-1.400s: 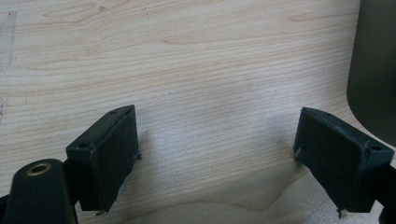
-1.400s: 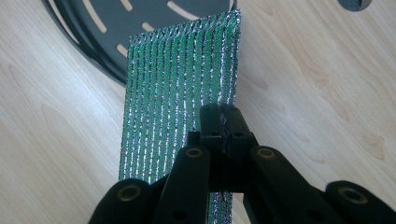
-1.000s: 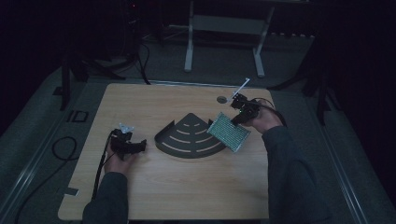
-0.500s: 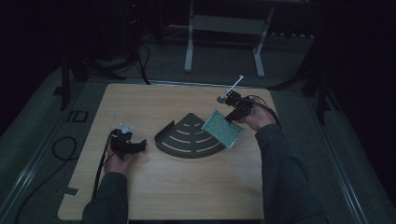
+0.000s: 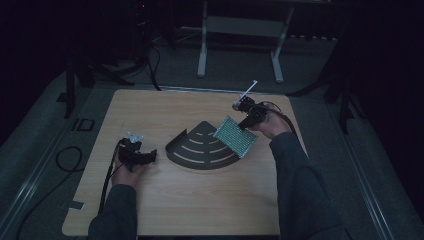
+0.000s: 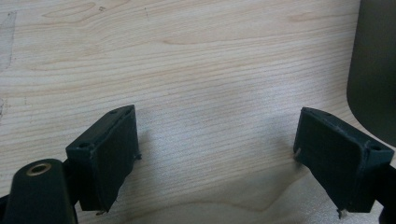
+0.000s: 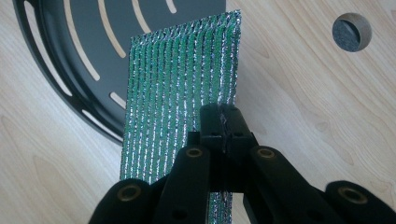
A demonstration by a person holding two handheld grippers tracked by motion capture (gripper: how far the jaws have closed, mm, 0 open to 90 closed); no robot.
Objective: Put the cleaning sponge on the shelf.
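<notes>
Green-and-silver ribbed scouring pad (image 7: 182,98), which we pinch by its edge in our right tongs (image 5: 246,121), hangs tilted above the black slotted fan-shaped tray (image 5: 200,150), seemingly for setting down there, while our left tongs (image 6: 215,158) rest open on the wooden surface (image 5: 200,210).

Green scouring pad (image 5: 235,136) (in right gripper (image 5: 246,123)) now nearer the tray (image 5: 195,150).
</notes>
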